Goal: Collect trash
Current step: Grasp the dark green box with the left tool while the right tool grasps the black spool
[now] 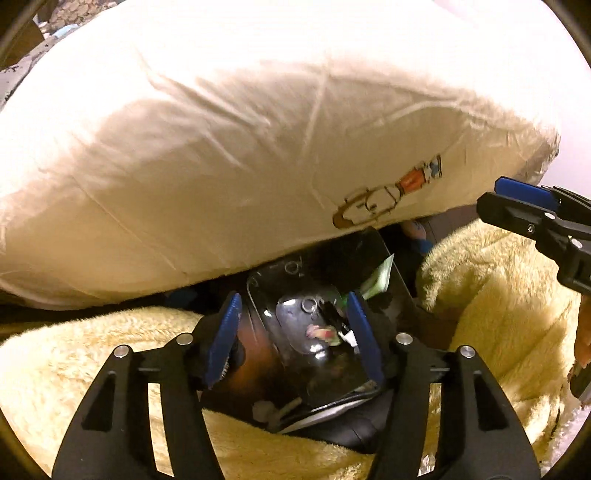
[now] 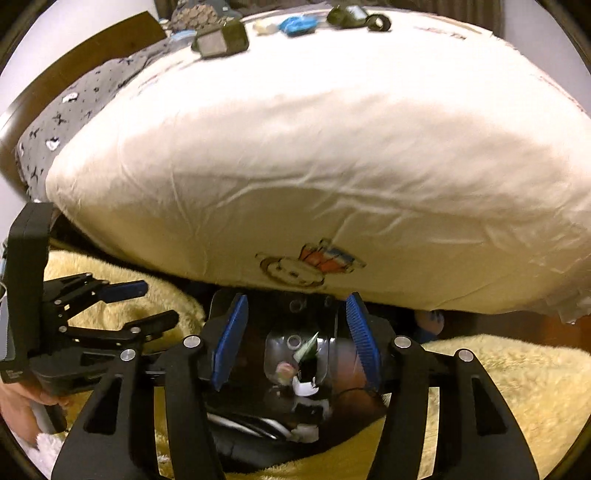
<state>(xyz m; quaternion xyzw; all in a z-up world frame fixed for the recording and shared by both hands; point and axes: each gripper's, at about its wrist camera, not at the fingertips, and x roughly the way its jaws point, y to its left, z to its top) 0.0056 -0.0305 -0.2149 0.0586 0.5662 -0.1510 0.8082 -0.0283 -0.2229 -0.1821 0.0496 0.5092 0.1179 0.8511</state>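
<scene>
- Your left gripper [image 1: 293,334] points down into a black trash bag [image 1: 373,258]. Its two blue pads [image 1: 223,339] stand apart, and nothing is pinched between them.
- Your right gripper [image 2: 295,341] points down at the same bag [image 2: 221,306]. Its blue pads [image 2: 231,341] are apart too, with nothing squeezed between them.
- The bag sits low in a gap between the big white bed cover [image 1: 221,166] and the fluffy yellow blanket [image 1: 74,369]. The bag's mouth is open and faces up at you.
- Inside the bag you can see trash: a clear plastic piece [image 1: 306,325], something small and pink [image 1: 319,333], and a green and white paper wrapper [image 1: 376,282] by the far edge.
- From the right camera, the same clear plastic piece [image 2: 295,354] lies in the middle of the bag, with the pink bit [image 2: 285,368] and a white scrap [image 2: 304,387] beside it.
- The white cover [image 2: 295,166] hangs over the far side of the bag. It has a small cartoon picture [image 2: 306,266] near its lower edge.
- More small things lie far away on top of the bed: a dark boxy thing [image 2: 219,40], a blue crumpled thing [image 2: 297,25] and a dark round thing [image 2: 380,24]. They are too blurry to name.
- In the left camera, your right gripper [image 1: 532,210] shows at the right edge, above the yellow blanket.
- In the right camera, your left gripper [image 2: 147,302] shows at the left side, and a hand [image 2: 18,410] holds its handle.
</scene>
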